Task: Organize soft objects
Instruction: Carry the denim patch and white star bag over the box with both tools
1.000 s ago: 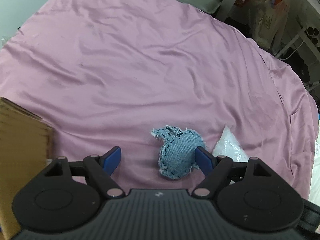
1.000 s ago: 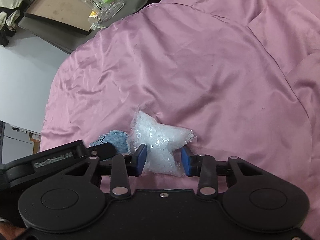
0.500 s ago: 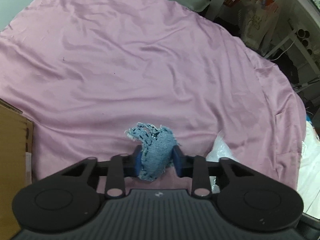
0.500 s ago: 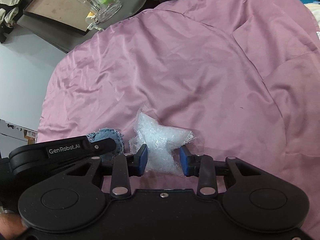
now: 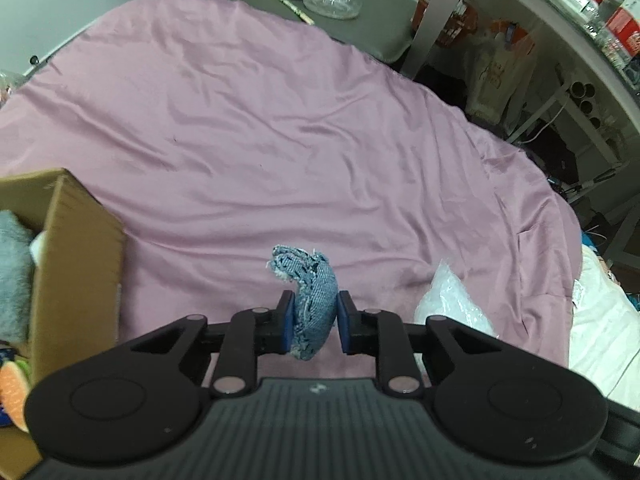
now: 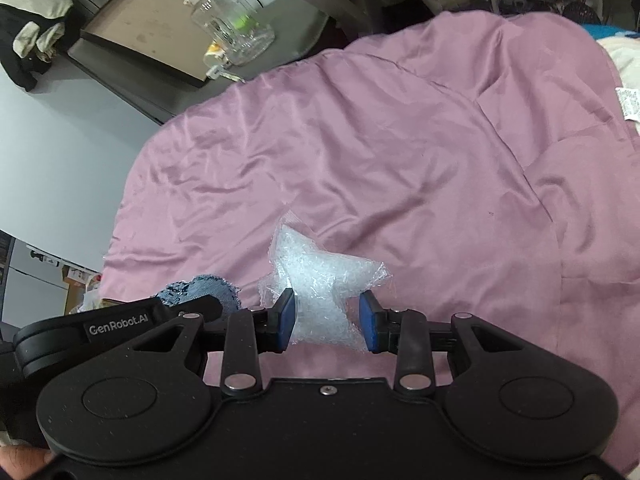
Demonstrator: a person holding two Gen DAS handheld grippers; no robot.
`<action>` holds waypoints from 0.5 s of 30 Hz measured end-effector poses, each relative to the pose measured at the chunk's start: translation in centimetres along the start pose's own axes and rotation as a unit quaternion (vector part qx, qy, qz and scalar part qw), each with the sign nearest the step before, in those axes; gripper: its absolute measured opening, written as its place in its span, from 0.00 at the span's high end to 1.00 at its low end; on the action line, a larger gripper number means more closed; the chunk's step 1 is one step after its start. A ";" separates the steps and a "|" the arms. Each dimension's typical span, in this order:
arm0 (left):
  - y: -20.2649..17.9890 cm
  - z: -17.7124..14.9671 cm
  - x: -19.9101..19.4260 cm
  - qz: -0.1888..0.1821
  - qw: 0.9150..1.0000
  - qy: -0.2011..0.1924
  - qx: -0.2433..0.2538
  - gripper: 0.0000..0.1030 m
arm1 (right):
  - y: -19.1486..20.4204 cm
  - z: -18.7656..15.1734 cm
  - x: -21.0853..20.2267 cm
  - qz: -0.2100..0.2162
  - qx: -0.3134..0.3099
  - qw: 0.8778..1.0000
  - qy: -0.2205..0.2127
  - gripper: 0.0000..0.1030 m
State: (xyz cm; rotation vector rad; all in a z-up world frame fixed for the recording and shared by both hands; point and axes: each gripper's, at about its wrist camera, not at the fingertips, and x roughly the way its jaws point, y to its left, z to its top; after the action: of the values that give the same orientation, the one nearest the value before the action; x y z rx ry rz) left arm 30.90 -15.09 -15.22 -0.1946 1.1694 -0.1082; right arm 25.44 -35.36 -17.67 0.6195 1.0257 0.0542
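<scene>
My left gripper [image 5: 313, 322] is shut on a frayed blue denim pillow [image 5: 314, 300] and holds it above the pink bedsheet [image 5: 260, 152]. My right gripper [image 6: 326, 322] is shut on a white star-shaped bead pillow [image 6: 320, 280], held just above the sheet. The star pillow also shows at the right of the left wrist view [image 5: 452, 304]. The denim pillow [image 6: 200, 292] and the left gripper body [image 6: 116, 324] show at the lower left of the right wrist view.
An open cardboard box [image 5: 76, 264] stands at the left with a grey plush item [image 5: 14, 276] inside. A grey desk with a clear jug [image 6: 230, 26] lies beyond the bed. White bedding [image 5: 600, 340] lies at the right.
My left gripper closed on the denim pillow and lifted it off the sheet, bringing the box into view. My right gripper kept its hold on the star pillow and rose slightly.
</scene>
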 end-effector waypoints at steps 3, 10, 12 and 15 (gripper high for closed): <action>0.3 -0.3 -1.4 -0.004 1.000 -0.009 -0.001 0.80 | 0.6 -0.2 -1.2 0.003 -0.005 1.000 -0.011 0.68; 1.3 -1.1 -4.2 -0.008 1.000 -0.027 -0.002 0.80 | 2.1 -1.3 -3.1 0.010 -0.015 0.999 -0.028 0.68; 1.7 -1.3 -4.9 -0.008 0.999 -0.032 -0.003 0.80 | 2.6 -1.6 -3.4 0.011 -0.019 0.999 -0.031 0.67; 2.3 -1.6 -6.0 -0.009 0.999 -0.040 -0.004 0.80 | 3.5 -2.0 -3.9 0.014 -0.026 0.999 -0.034 0.67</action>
State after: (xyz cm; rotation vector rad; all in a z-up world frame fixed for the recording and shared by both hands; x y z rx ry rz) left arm 27.06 -11.88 -10.85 -0.2146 1.0896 -0.1102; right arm 22.52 -32.82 -13.56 0.5852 0.9472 0.0832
